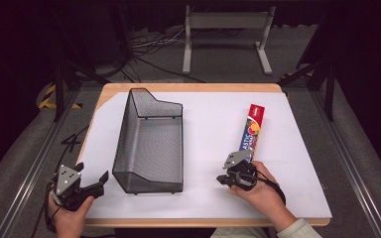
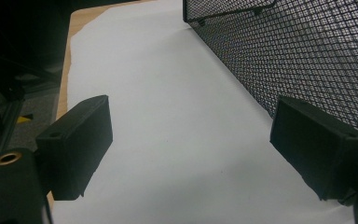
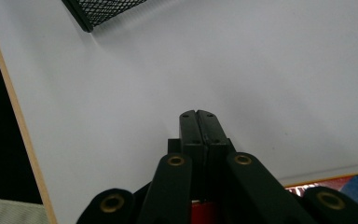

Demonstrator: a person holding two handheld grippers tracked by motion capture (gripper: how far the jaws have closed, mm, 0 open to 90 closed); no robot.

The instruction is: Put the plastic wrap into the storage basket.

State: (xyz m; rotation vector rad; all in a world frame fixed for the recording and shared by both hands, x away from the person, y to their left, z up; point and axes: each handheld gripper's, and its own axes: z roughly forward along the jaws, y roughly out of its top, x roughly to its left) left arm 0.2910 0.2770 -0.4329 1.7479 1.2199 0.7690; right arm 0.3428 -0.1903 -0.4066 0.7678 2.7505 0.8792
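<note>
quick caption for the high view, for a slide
Open left gripper waits beside a black mesh basket; shut right gripper rests by a red plastic-wrap box on the white table.

A black mesh basket (image 1: 151,144) stands left of centre on the white worktop (image 1: 213,129), its tall walls blocking any level pass across that side. Between it and a long box (image 1: 251,133) lying flat to the right runs a wide bare lane. A narrower bare strip lies between the basket and the worktop's left edge.
</note>
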